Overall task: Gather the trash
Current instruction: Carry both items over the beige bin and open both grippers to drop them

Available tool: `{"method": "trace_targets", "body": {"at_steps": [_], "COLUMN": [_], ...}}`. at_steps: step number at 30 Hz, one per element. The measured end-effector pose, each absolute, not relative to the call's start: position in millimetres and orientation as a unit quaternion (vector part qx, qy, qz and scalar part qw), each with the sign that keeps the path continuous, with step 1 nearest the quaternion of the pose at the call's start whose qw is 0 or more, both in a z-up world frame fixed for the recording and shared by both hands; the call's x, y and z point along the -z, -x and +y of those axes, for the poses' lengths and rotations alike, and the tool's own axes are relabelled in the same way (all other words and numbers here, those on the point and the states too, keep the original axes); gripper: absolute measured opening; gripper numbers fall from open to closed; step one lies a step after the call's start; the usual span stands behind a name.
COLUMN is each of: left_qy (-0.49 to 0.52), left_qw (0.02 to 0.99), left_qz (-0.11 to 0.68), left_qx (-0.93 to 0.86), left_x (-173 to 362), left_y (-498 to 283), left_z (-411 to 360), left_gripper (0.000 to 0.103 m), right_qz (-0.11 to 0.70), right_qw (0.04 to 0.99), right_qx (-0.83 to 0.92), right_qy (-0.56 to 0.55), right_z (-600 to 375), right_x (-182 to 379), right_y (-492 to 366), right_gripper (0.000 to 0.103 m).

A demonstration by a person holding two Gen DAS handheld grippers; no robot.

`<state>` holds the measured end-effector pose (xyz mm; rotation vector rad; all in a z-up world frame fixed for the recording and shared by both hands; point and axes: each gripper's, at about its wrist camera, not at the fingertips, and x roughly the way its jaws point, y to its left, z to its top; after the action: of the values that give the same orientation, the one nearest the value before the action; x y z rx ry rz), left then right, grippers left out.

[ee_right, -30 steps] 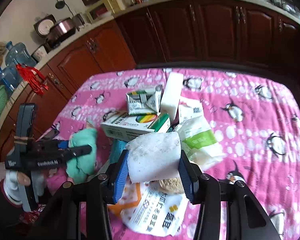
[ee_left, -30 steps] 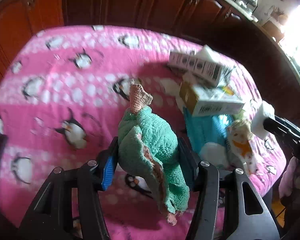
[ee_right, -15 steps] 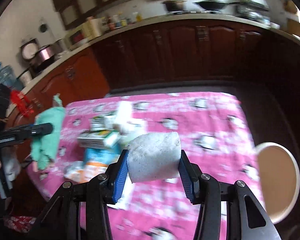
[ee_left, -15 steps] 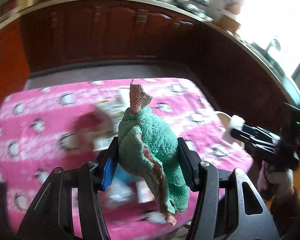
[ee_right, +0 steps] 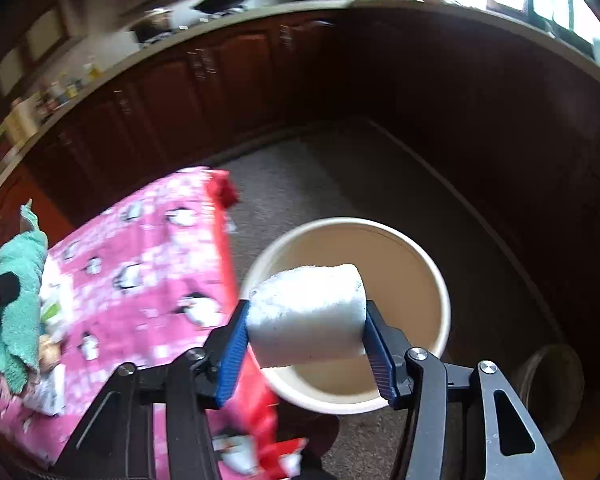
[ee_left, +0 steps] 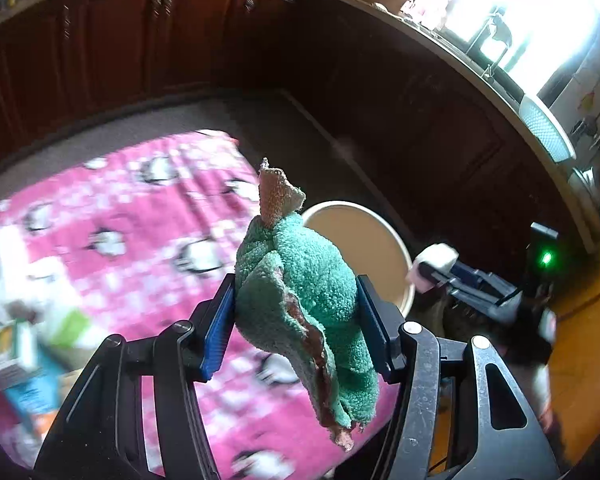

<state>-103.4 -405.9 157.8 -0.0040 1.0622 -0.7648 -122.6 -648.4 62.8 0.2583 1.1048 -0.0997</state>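
Both grippers pinch trash — left gripper (ee_left: 296, 320) green cloth (ee_left: 304, 300), right gripper (ee_right: 306, 340) white foam (ee_right: 306, 316).

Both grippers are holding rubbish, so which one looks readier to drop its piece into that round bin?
Probably the right gripper: its white foam block hangs over the bin, while the left gripper with the green cloth is over the table edge.

The boxes and wrappers at the left edge of the pink penguin-print worktop cloth (ee_left: 112, 216) were smeared by motion blur, so no labels were readable. The crumpled green terry rag (ee_left: 300, 292) covered part of the round beige bin (ee_left: 364, 240) behind it. In the right wrist view, the white foam block (ee_right: 306, 316) hid the bin's near inside, and the counter clutter was too blurry to identify.
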Motion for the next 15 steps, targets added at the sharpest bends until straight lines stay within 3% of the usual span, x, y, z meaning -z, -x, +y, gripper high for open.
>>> {"method": "trace_targets", "body": {"at_steps": [5,9,15], "left_qy": [0.015,0.045,0.009], "left_qw": [0.777,0.760,0.767], "left_qz": [0.509,0.529,0.523], "left_qx": [0.370,0.375,0.373], "left_x": [-133.9,-116.1,-118.7], "left_y": [92.6,85.8,95.4], "left_z": [-459.8,-477.8,-466.2], "left_gripper": [0.061,0.071,0.072], "right_qz": [0.518,0.506,0.505], "right_qw": [0.840,0.845,0.843], "right_qx": [0.064,0.071,0.071], "right_qy": [-0.146,-0.158,-0.171], "right_z": [-671.4,-678.5,-680.1], "right_x": [-44.6,-46.7,-46.7], "right_y": [114.6,117.3,123.9], "right_gripper": [0.081,0.081,0.082]}}
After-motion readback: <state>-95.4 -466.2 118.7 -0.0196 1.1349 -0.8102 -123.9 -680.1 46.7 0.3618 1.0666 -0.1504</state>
